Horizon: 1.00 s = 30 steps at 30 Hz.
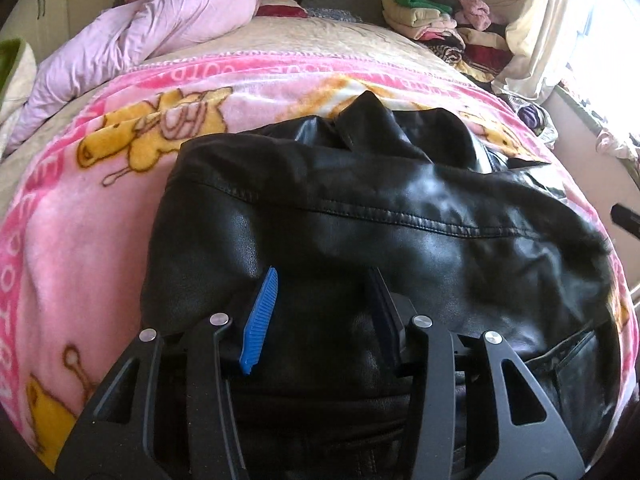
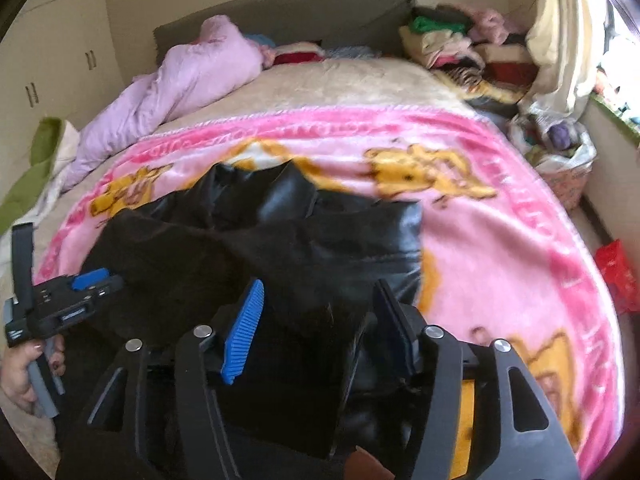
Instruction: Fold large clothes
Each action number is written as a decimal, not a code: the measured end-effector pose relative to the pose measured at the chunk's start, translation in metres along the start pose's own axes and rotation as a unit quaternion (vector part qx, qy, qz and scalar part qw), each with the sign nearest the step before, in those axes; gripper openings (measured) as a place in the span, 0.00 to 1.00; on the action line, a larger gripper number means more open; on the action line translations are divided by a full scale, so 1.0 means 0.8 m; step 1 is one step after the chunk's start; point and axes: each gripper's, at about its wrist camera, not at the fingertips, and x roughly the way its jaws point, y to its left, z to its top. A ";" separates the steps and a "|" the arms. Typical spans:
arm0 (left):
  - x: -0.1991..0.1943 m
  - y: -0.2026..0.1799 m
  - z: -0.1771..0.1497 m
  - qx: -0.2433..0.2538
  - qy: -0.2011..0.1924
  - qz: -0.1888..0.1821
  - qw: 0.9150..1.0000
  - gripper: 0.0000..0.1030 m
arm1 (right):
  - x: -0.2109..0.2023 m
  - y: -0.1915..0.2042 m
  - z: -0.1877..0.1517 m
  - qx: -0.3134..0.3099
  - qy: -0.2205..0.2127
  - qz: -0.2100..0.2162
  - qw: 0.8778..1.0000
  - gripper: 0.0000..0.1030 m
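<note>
- A black leather jacket (image 1: 360,216) lies crumpled on a pink blanket (image 1: 80,240) printed with yellow cartoon figures, spread over the near half of a bed (image 2: 340,80).
- The jacket sits toward the near edge of the blanket, its collar (image 1: 360,116) standing up at the far side and a stitched seam running across its middle.
- The left gripper (image 1: 324,316) points down at the near part of the jacket. Its 2 blue pads stand partly apart with black leather between them; whether the pads press on the leather I cannot tell.
- The right gripper (image 2: 320,328) points down over the jacket's right side, near the jacket's edge against the blanket. Its jaws stand moderately wide, with dark leather showing in the gap and the pads not clearly touching it.
- In the right wrist view a hand (image 2: 24,372) at the lower left holds the handle of the left gripper, beside the jacket's left edge.
- A bunched lilac quilt (image 1: 160,24) lies at the far left of the bed.
- A stack of folded clothes (image 1: 428,16) sits at the far right corner, beside a pale curtain (image 1: 548,28).
</note>
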 end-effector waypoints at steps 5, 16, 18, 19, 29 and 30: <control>0.000 -0.001 0.001 0.002 0.000 0.002 1.000 0.36 | -0.007 0.018 0.009 -0.024 -0.026 0.003 0.999 0.57; -0.001 0.000 0.000 0.006 0.003 0.002 1.000 0.36 | 0.097 0.086 -0.020 -0.085 0.096 0.014 0.992 0.57; -0.001 0.001 0.000 0.006 0.003 0.000 1.000 0.36 | 0.120 0.082 -0.031 -0.073 0.118 0.013 0.990 0.57; 0.000 0.000 0.000 0.006 0.004 -0.001 1.000 0.36 | 0.127 0.081 -0.035 -0.072 0.121 0.012 0.990 0.57; -0.009 -0.005 0.000 0.007 -0.002 0.002 1.000 0.36 | 0.065 0.074 -0.027 -0.030 0.062 0.058 0.996 0.59; -0.009 -0.007 -0.001 0.009 -0.001 0.003 1.000 0.36 | 0.056 0.074 -0.028 -0.026 0.059 0.066 0.996 0.59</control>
